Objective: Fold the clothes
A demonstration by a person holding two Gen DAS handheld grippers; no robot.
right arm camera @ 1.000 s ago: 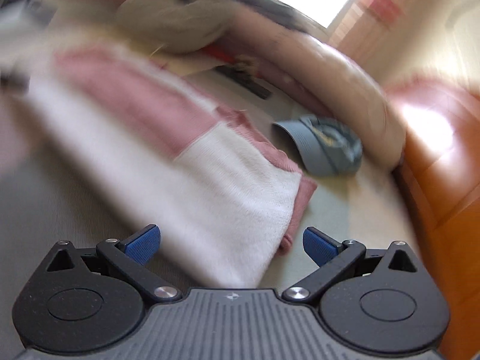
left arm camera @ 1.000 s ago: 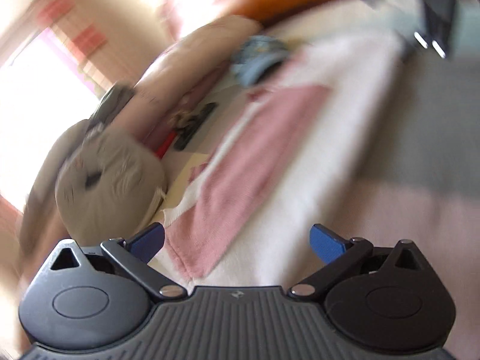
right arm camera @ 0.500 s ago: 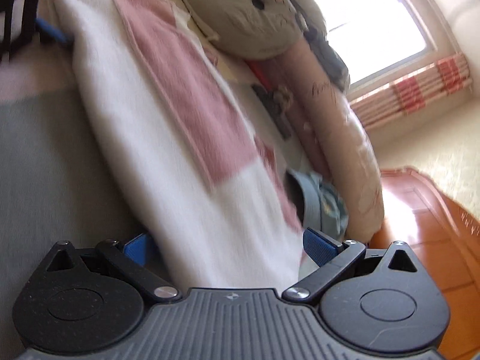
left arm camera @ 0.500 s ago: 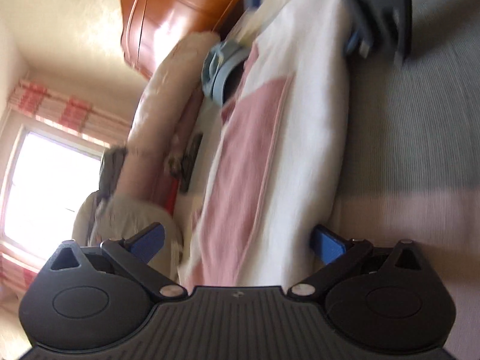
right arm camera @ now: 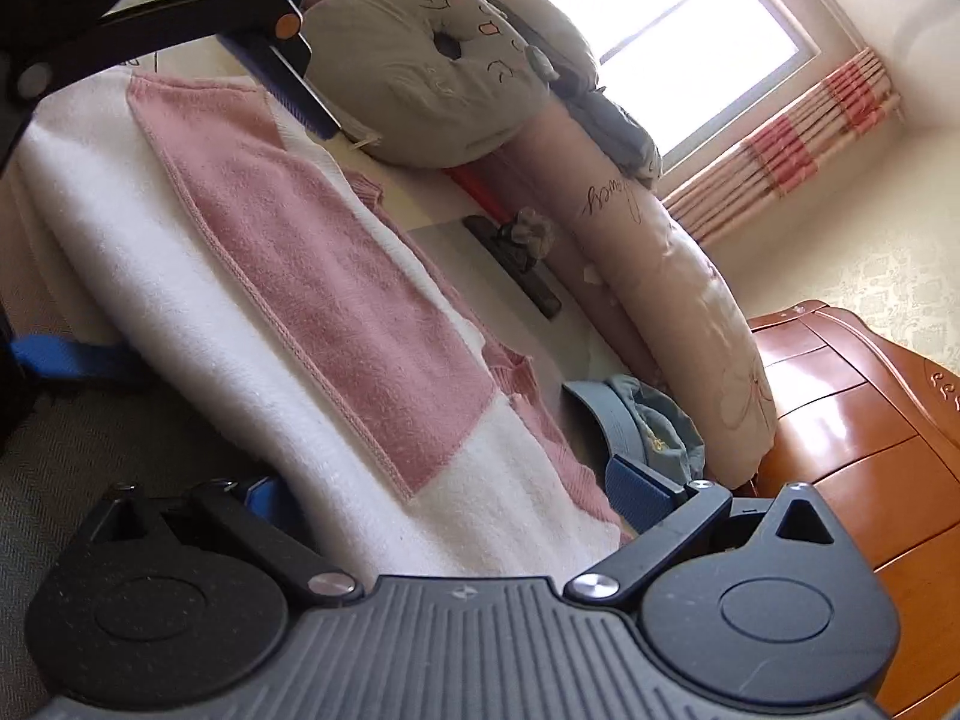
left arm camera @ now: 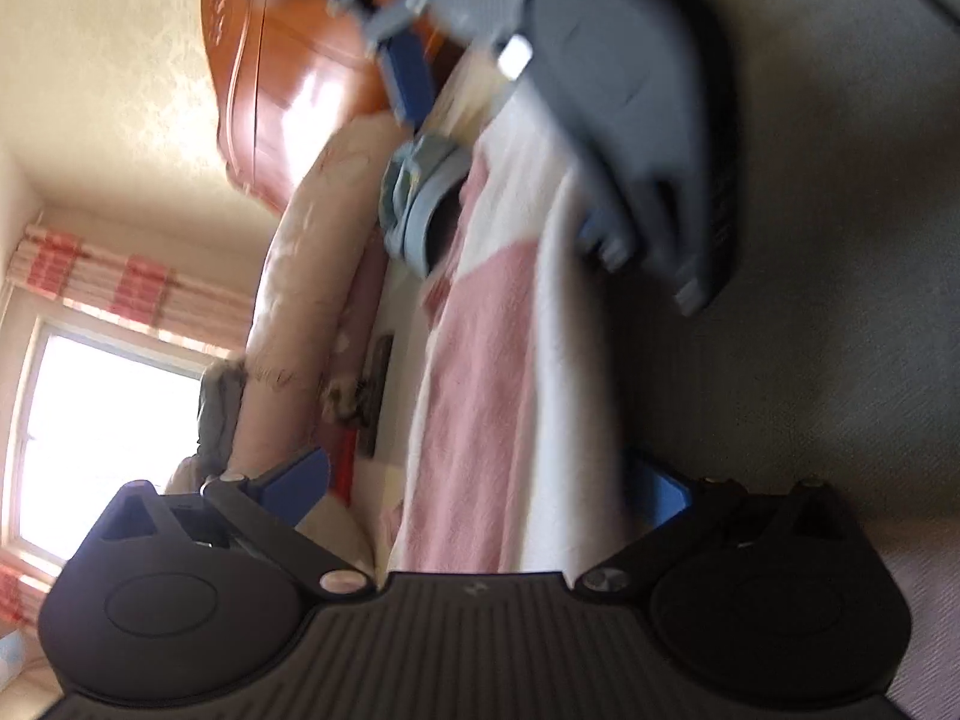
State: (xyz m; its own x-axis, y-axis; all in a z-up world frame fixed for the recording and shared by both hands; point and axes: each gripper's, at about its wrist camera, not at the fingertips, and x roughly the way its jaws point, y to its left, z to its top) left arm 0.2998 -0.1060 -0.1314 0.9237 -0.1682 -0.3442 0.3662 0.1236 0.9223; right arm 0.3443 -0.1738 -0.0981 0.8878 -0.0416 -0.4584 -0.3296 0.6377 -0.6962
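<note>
Straddling the two ends of a pink and white garment (right arm camera: 336, 324), our grippers face each other along the grey bedspread (left arm camera: 828, 240). Our left gripper (left arm camera: 480, 489) has its blue fingers (left arm camera: 297, 483) spread wide, the folded cloth running between them without being pinched; one pad sits low beside the white edge. Our right gripper (right arm camera: 444, 495) is likewise released, its fingers (right arm camera: 639, 489) apart with the cloth's near end lying between them. The garment lies lengthwise on the bed, pink panel uppermost. Beside it, near the far edge, we see a blue cap (right arm camera: 642, 420) against a long pink bolster (right arm camera: 678, 300), and a grey round cushion (right arm camera: 420, 72) under the window (right arm camera: 666, 6). A wooden headboard (right arm camera: 870, 420) stands behind
</note>
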